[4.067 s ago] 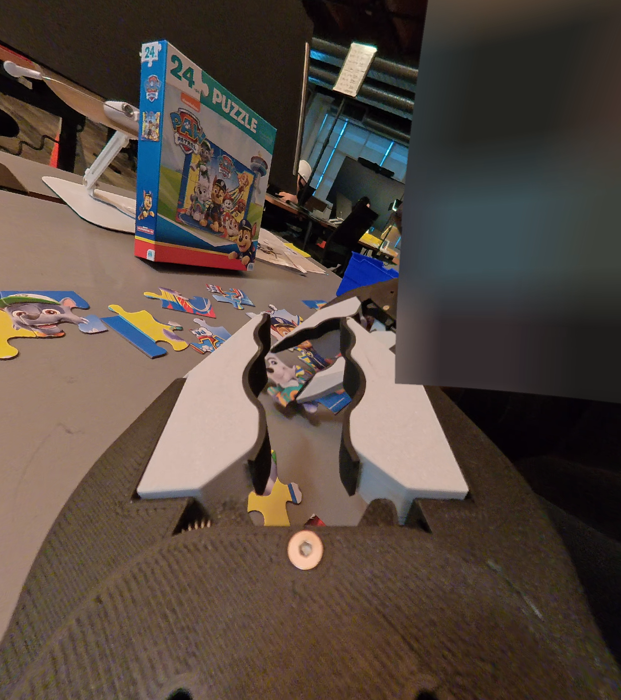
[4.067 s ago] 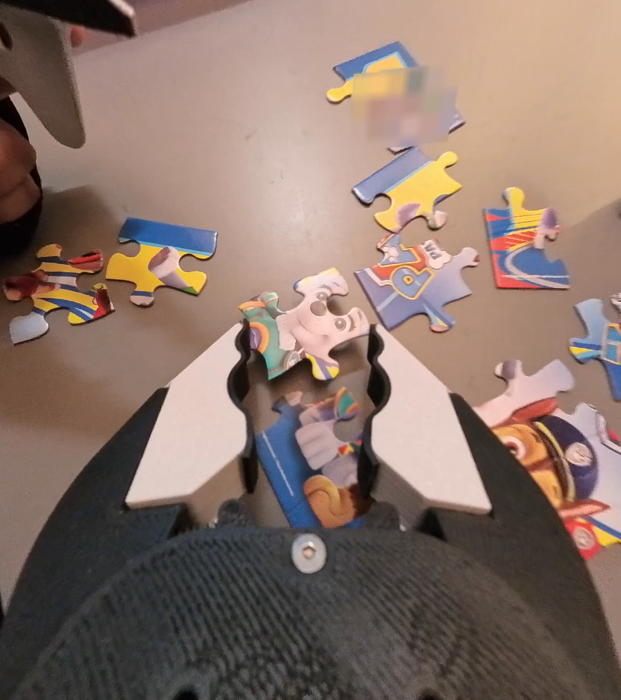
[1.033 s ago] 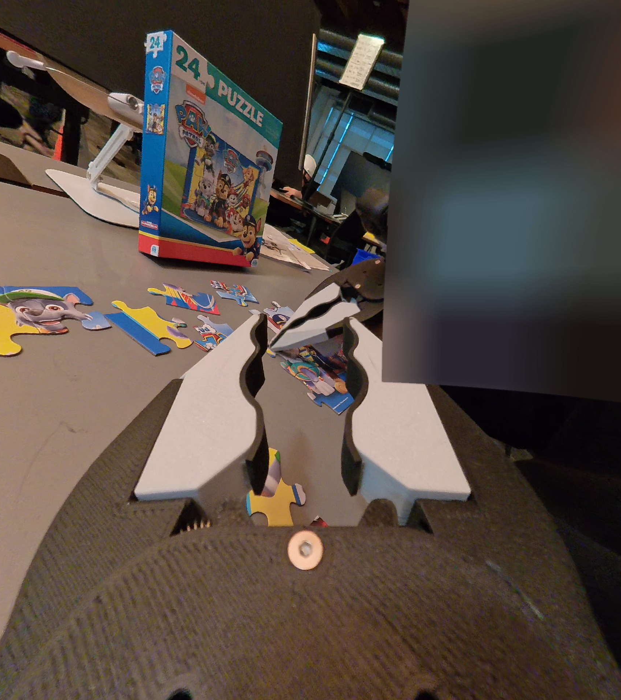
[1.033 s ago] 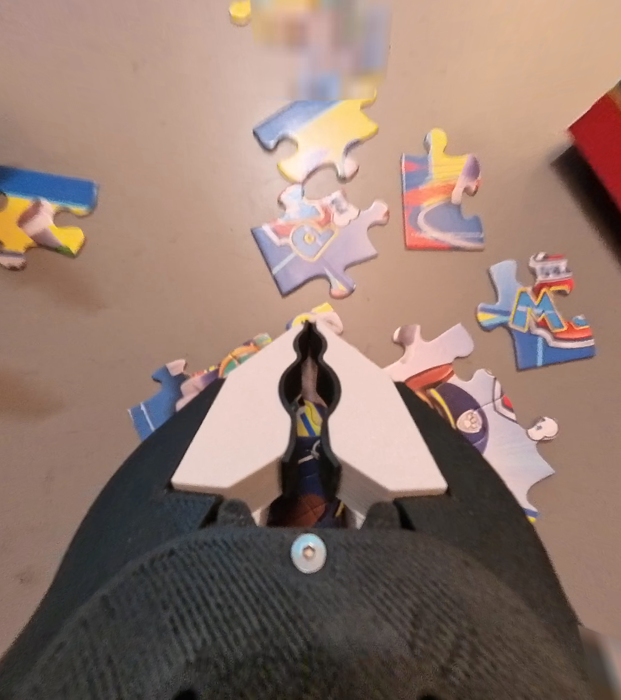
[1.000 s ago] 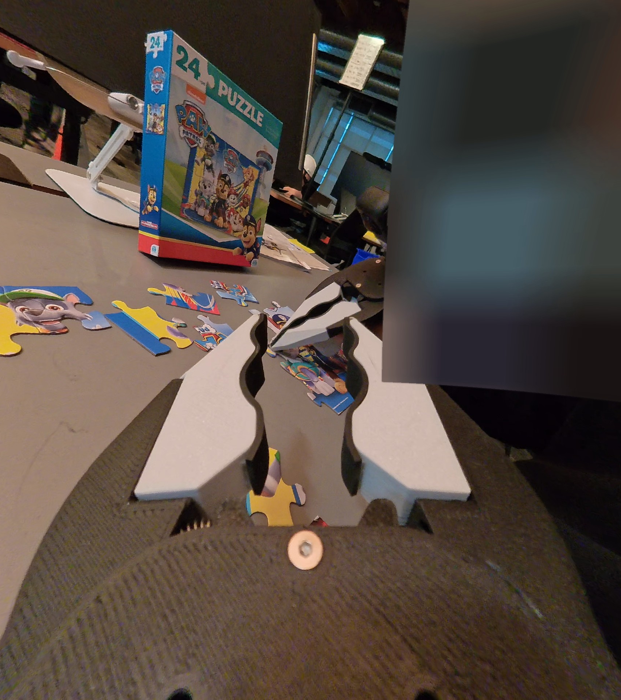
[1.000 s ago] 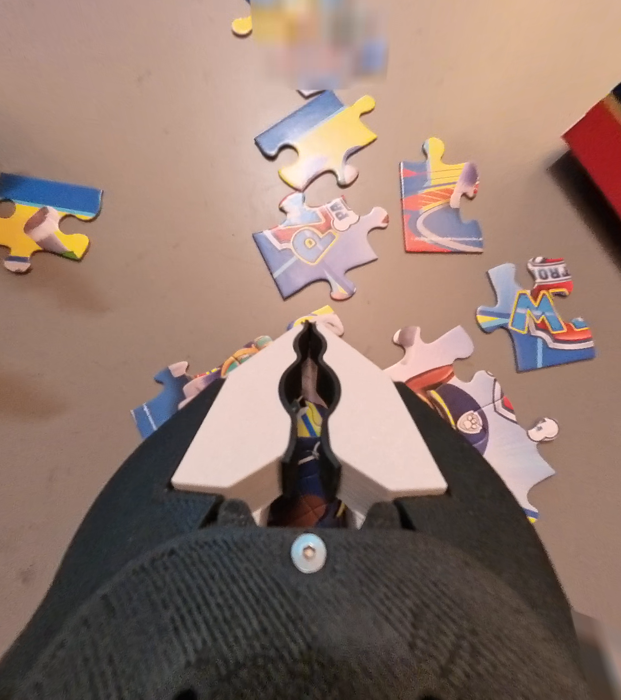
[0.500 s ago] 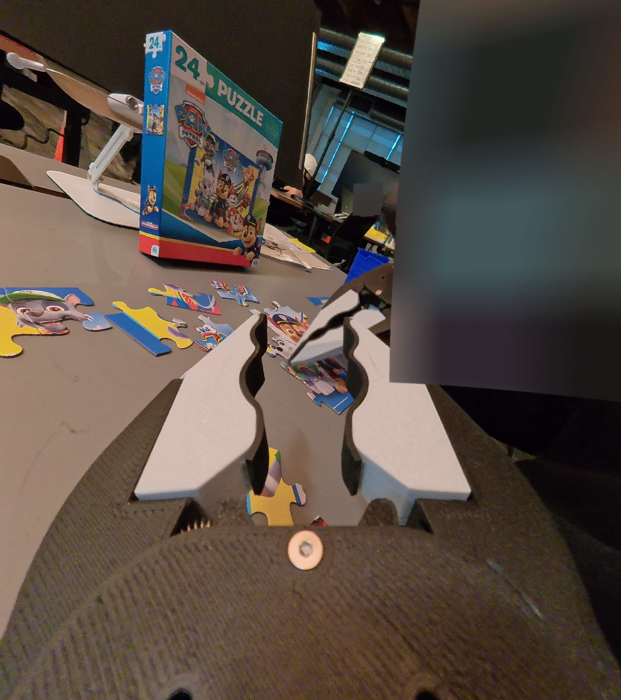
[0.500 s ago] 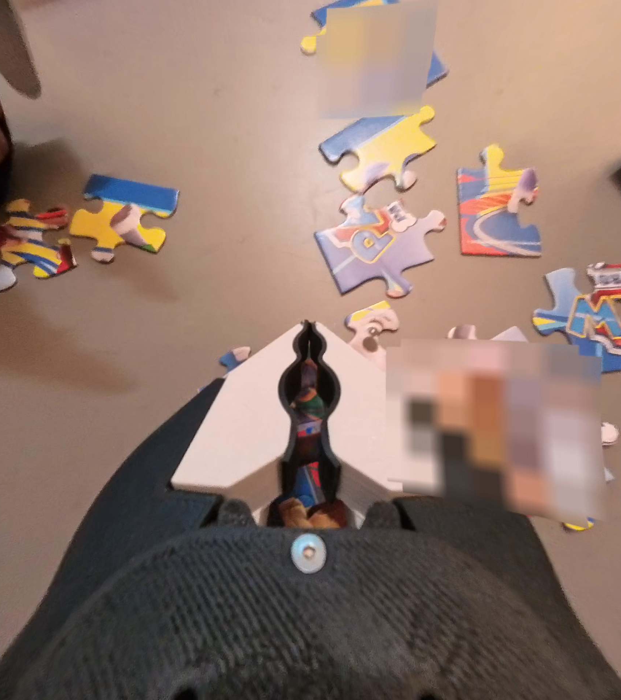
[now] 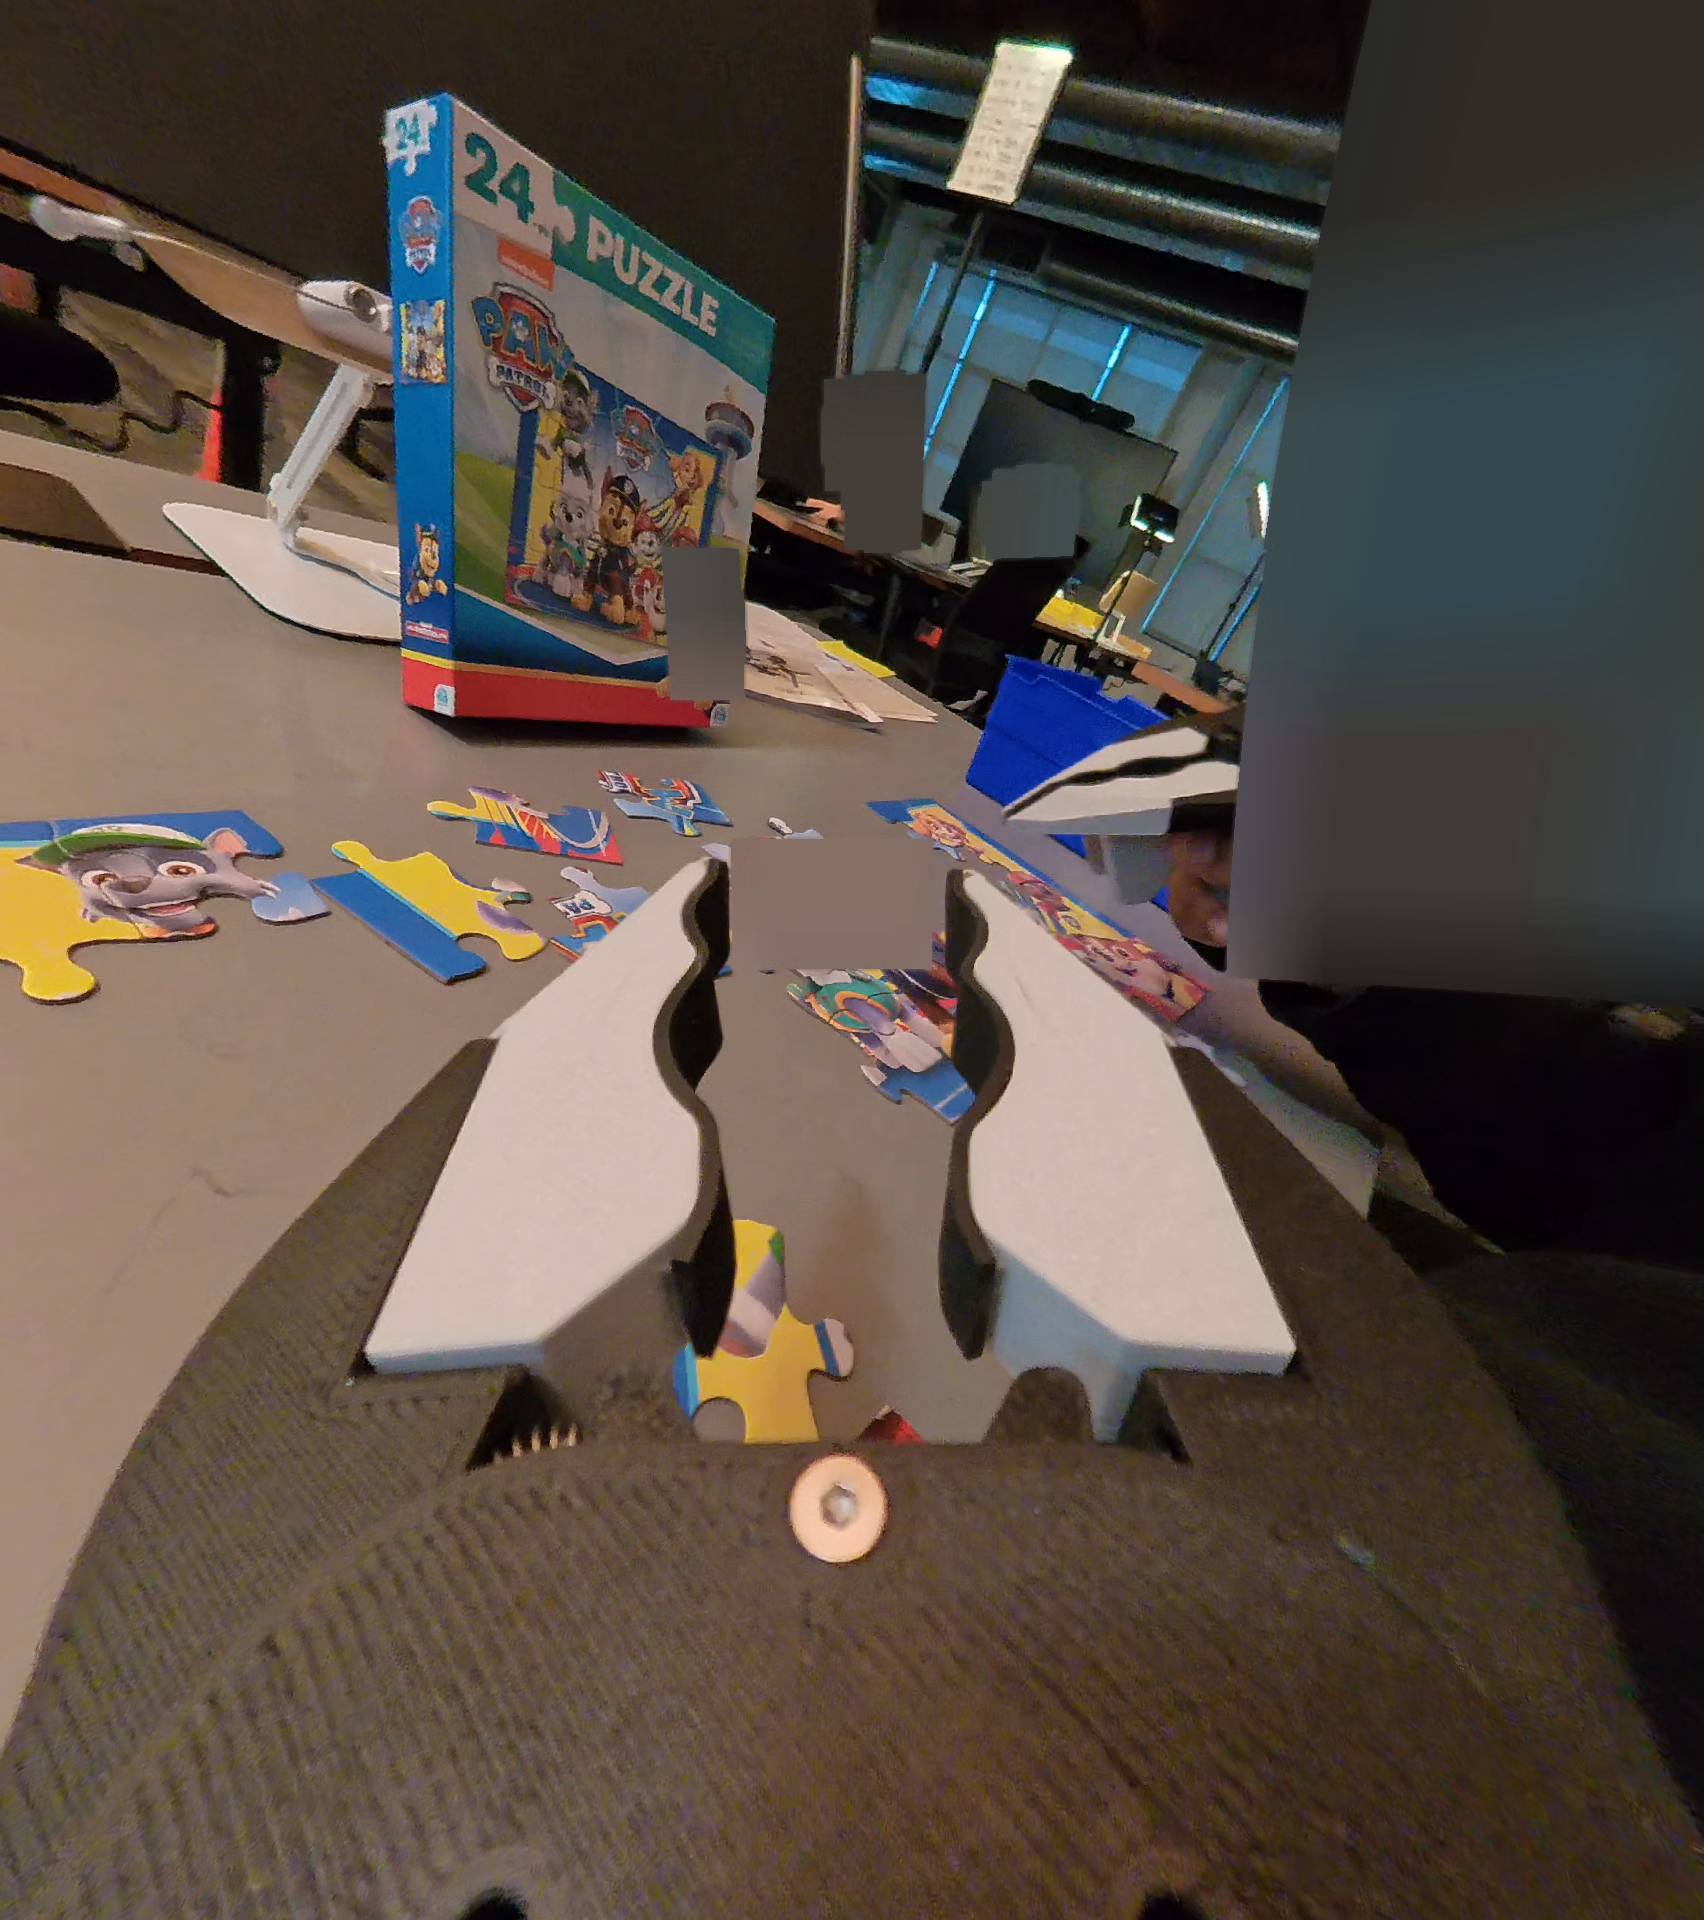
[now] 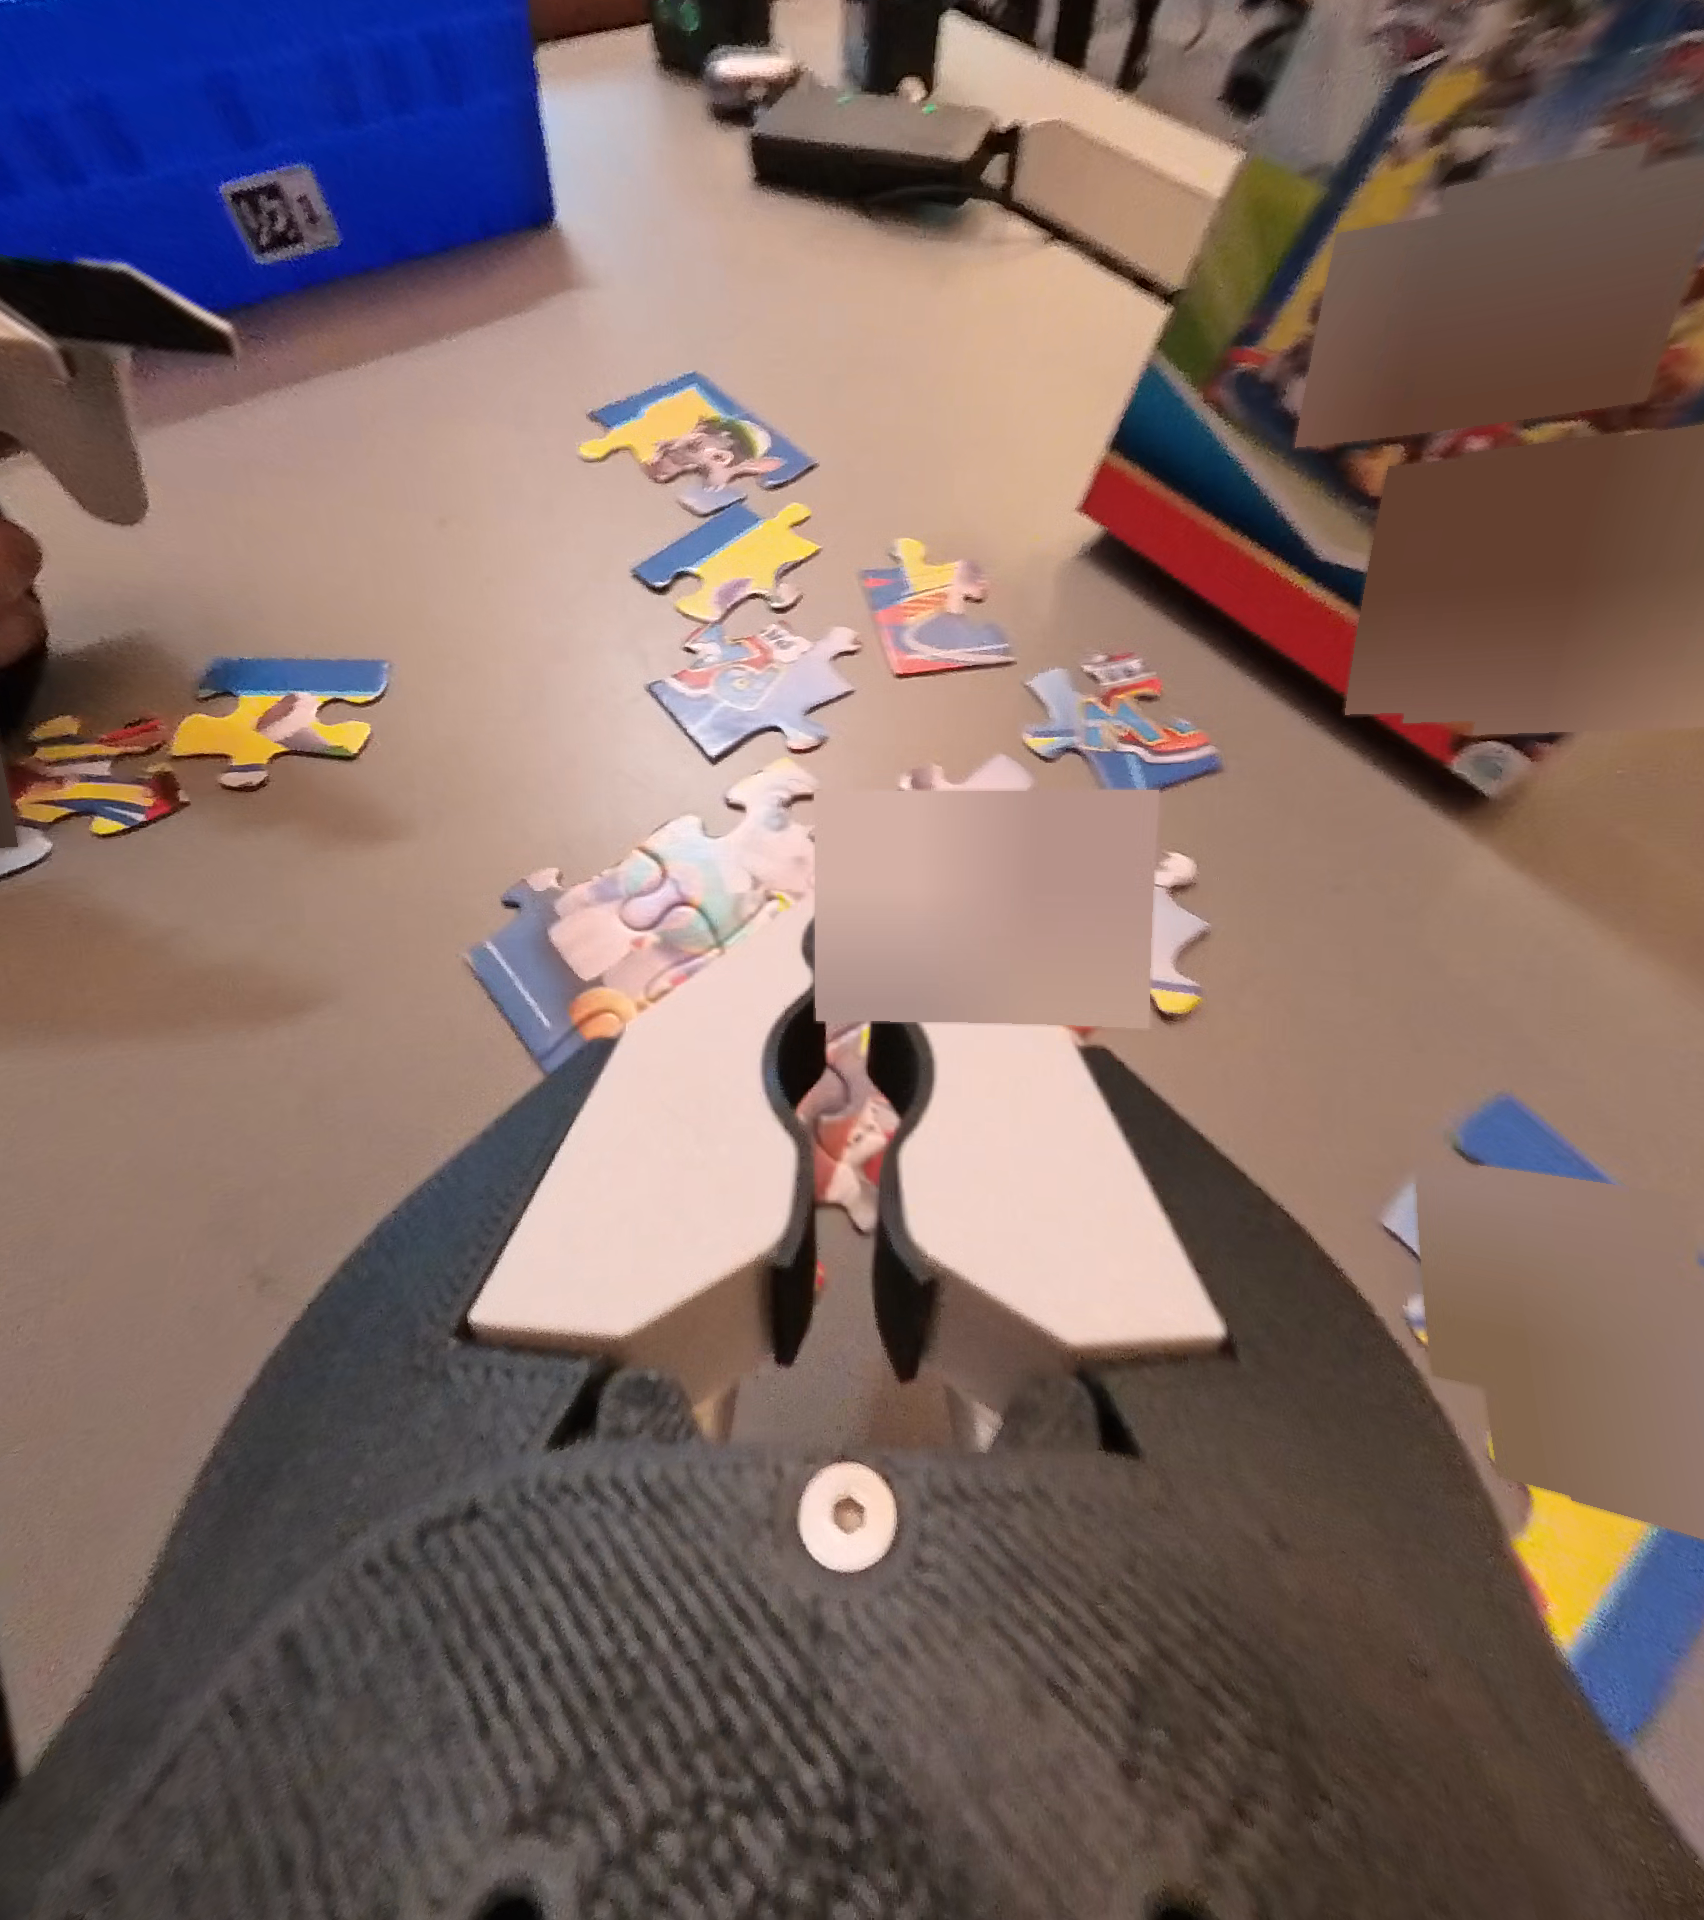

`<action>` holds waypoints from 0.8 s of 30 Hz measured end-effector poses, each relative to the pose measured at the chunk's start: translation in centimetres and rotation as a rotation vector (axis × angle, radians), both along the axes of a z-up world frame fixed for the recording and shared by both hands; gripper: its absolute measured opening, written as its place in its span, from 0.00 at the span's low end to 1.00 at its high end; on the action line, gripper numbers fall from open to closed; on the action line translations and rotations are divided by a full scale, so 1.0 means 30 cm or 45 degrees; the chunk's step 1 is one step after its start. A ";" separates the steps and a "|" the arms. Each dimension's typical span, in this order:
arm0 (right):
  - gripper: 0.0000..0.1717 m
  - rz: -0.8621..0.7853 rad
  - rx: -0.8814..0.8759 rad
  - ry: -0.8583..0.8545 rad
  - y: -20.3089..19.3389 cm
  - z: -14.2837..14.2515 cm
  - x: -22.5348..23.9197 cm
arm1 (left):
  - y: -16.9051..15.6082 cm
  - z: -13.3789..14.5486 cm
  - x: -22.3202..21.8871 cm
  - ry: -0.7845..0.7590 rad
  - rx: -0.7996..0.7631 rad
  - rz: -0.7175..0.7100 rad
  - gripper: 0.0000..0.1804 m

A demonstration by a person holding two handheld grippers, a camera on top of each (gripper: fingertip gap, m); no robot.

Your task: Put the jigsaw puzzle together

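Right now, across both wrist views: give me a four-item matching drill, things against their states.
Things:
1. puzzle box
2. yellow puzzle piece
3. left claw
4. right claw

States:
A. fingers apart, nothing between them
B. standing upright on the table
C. fingers closed together
D. lying flat, seen at the base of the open fingers

Pairs: 1-B, 2-D, 3-A, 4-C
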State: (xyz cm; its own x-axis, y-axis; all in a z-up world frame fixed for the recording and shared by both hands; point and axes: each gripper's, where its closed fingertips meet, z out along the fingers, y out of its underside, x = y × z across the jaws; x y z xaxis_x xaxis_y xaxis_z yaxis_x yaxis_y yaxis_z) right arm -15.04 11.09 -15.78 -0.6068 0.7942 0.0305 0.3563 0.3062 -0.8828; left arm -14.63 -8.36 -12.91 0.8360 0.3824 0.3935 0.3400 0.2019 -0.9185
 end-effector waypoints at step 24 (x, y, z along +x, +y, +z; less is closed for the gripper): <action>0.00 -0.160 -0.554 0.285 0.276 0.094 0.110 | 0.206 -0.245 -0.352 -0.099 -1.135 0.211 0.43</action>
